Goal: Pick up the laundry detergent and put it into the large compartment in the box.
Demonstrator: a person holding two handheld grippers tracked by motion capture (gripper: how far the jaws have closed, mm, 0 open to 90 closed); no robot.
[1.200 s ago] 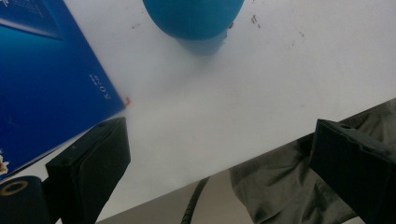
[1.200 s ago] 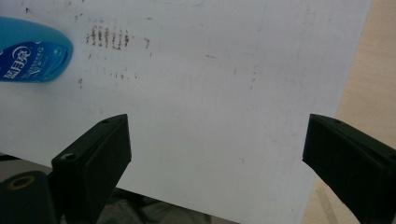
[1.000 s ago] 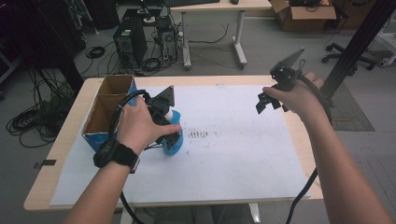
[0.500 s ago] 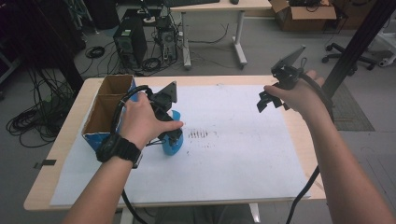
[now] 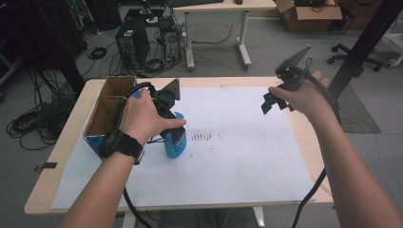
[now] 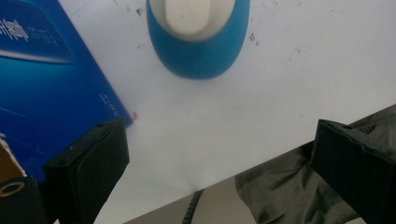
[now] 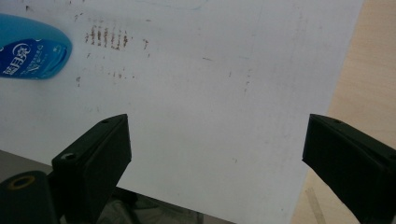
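- Left hand-held gripper (image 5: 173,124) wide open, empty, poised right above bottle (image 5: 174,140).
- Bottle upright on paper (image 5: 247,156), just ahead between jaws, beside box (image 5: 105,118); long axis vertical.
- Right hand-held gripper (image 5: 271,101) wide open, empty, well apart; left nearer.

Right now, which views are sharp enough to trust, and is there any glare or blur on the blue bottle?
High view: evenly lit, soft; the blue bottle is partly hidden by the left hand-held gripper. Left gripper view: the bottle is close, slightly blurred, without glare. Right gripper view: dim, the label readable, the white paper in focus.
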